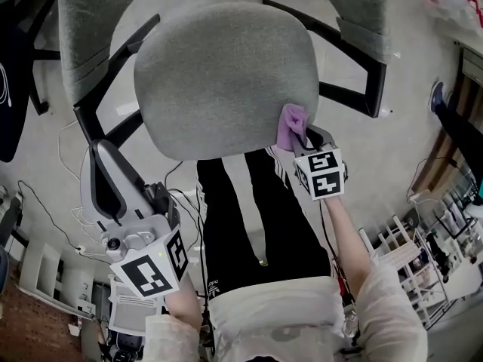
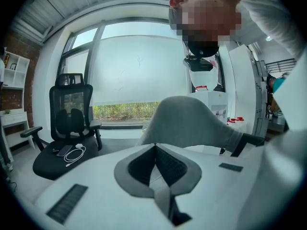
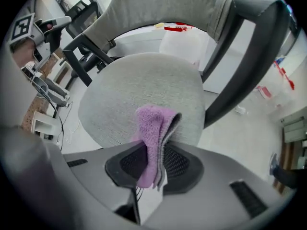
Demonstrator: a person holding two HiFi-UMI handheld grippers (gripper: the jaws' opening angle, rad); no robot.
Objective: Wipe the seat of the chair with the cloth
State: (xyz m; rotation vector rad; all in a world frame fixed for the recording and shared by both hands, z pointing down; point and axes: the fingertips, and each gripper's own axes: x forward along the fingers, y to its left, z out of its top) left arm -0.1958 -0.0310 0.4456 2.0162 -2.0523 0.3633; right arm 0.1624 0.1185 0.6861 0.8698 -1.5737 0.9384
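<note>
A person stands before a grey office chair, a purple cloth pinched in the right gripper at the seat's near edge.

The right gripper (image 1: 300, 137) has its jaws closed tight on the folded purple cloth (image 1: 290, 125), whose fuzzy free end sticks up beyond the jaw pads. The cloth sits at the near right edge of the grey fabric seat (image 1: 226, 74); whether it presses on the fabric is unclear. The left gripper (image 1: 103, 157) is held low and well off to the left of the seat, beside the person's leg, its jaws drawn together with nothing between them. Behind it stands a black mesh chair (image 2: 67, 123).
</note>
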